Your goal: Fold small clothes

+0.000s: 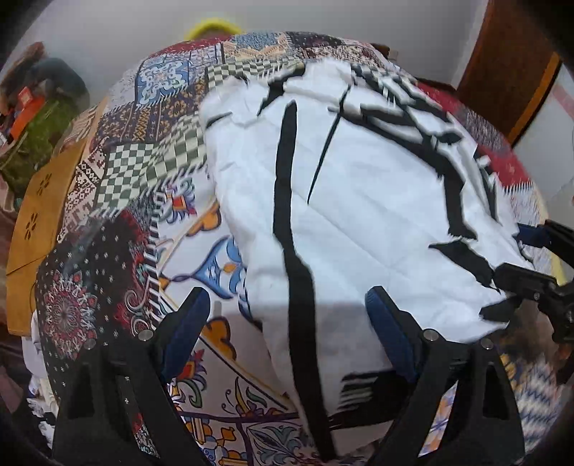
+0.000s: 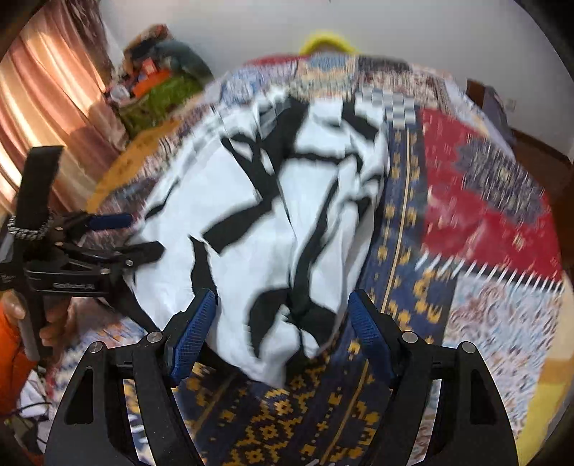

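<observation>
We see the left tool [image 1: 287, 315] with its blue-padded fingers [image 1: 186, 326] spread wide apart, nothing between them but the near edge of the white garment [image 1: 358, 222] lying under the gap. Right tool [image 2: 281, 322] is the same: fingers [image 2: 193, 333] apart, the bunched near end of the garment sitting between them, not clamped as far as we can tell (right view is motion-blurred, so contact is unclear). Each tool also shows in the other's camera: the right one at the right edge of the left view, at the garment's corner; the left one at the left edge of the right view, beside the garment's side, gripped by a hand [image 2: 53, 322]. The garment is white with black stripes and bars, spread mostly flat with wrinkles, on a patchwork bedspread [image 1: 150, 172] of checks, floral and red patches. Further out: a tan board with flower cutouts [image 1: 39, 215] at the left of the bed, a pile of green and orange stuff [image 1: 36, 118] behind it, a yellow rim [image 1: 211, 27] past the far edge, a brown wooden door [image 1: 509, 71] at right, pink curtains [image 2: 46, 89] in the right view.
</observation>
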`<state>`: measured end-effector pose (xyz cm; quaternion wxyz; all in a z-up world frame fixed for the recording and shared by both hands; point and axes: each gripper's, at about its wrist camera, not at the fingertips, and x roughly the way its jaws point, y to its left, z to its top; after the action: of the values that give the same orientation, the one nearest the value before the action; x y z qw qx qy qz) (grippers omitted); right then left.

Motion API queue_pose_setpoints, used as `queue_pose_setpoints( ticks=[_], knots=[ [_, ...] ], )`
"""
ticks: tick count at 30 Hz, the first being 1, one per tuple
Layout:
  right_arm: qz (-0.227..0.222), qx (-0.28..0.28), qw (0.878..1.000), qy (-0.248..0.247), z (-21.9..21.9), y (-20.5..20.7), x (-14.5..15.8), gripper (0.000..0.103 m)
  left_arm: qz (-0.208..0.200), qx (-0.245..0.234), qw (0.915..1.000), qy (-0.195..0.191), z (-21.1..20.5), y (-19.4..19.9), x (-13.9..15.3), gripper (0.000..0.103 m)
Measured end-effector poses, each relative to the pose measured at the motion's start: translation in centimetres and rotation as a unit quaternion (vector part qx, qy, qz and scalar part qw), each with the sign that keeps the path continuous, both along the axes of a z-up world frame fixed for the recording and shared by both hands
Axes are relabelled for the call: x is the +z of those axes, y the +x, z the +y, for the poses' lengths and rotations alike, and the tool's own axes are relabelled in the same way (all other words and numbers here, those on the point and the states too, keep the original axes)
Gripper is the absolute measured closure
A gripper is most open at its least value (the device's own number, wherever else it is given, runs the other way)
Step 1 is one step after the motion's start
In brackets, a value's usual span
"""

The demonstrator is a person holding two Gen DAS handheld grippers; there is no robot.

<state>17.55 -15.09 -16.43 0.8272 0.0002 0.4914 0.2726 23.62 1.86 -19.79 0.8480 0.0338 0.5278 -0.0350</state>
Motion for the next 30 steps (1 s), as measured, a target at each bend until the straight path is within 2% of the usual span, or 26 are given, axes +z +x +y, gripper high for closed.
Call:
queue_pose_setpoints(
  ticks=[5, 13, 17, 20, 24, 27, 29, 30],
  knots=[
    [0.017, -0.001, 1.000, 0.007, -1.1, -0.6, -0.9, 0.029, 0.003, -0.008, 0.9999, -0.015, 1.0, -1.4, -0.1, 0.009],
    [-0.012, 0.008, 1.000, -0.009, -1.4, -0.9, 1.2, 0.029, -0.005, -0.020, 0.9998, 0.004, 2.6, -3.7, 0.9, 0.007],
    [-0.028, -0.003, 1.000, 0.003, -1.7, -0.2, 2.3, 0.029, -0.023, 0.002, 0.9996, 0.014, 3.7, -3.6, 2.5, 0.007],
    [-0.032, -0.013, 0.999, 0.015, -1.8, 1.0, 2.8, 0.026, -0.030, 0.015, 0.9994, -0.003, 4.4, -2.3, 3.5, 0.007],
    [-0.011, -0.022, 0.999, 0.031, -1.1, 3.4, 2.1, 0.025, -0.014, 0.035, 0.9984, -0.043, 5.0, 1.0, 3.0, 0.007],
    [0.027, -0.027, 0.998, 0.051, -0.8, 4.9, 0.8, 0.025, 0.009, 0.042, 0.9966, -0.071, 5.1, 3.1, 1.6, 0.014],
    [0.045, -0.026, 0.997, 0.060, -0.5, 5.6, 0.0, 0.025, 0.030, 0.046, 0.9947, -0.087, 5.1, 4.3, 0.4, 0.028],
    [0.052, -0.023, 0.996, 0.066, -0.3, 5.9, -0.3, 0.025, 0.040, 0.046, 0.9933, -0.098, 5.1, 4.8, -0.2, 0.030]
  ],
)
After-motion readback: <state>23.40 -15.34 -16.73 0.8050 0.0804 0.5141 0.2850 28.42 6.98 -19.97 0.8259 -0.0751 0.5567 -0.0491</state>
